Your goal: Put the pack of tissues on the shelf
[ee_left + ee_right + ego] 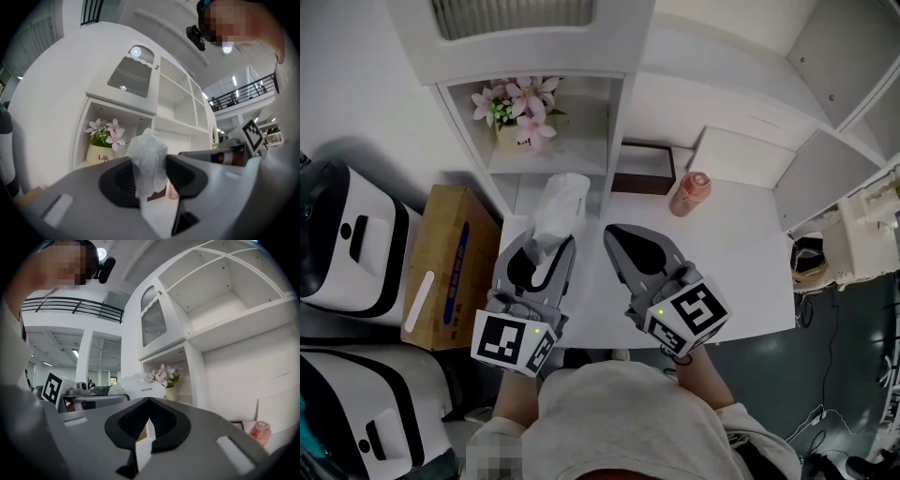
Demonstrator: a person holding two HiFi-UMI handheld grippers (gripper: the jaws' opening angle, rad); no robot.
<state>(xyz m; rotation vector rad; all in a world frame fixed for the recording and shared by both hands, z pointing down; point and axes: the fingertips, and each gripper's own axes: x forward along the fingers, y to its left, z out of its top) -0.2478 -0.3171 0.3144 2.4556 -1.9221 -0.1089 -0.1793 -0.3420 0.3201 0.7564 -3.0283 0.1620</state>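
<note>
The pack of tissues point(559, 208), a soft white plastic-wrapped bundle, sticks out forward from my left gripper point(542, 246), which is shut on it. In the left gripper view the pack point(148, 152) stands pinched between the jaws of the left gripper point(150, 177). It is held over the white table's point(741, 262) left end, in front of the white shelf unit point(615, 131). The right gripper point(615, 231) hangs beside it, shut and with nothing in it. In the right gripper view its jaw tips point(149, 404) meet, and the pack point(137, 389) shows to the left.
The shelf's lower left cubby holds a pot of pink flowers point(519, 111). A dark brown box point(643, 169) and a pink bottle point(690, 193) stand at the table's back. A cardboard box point(450, 267) and white machines point(352, 239) sit on the floor at left.
</note>
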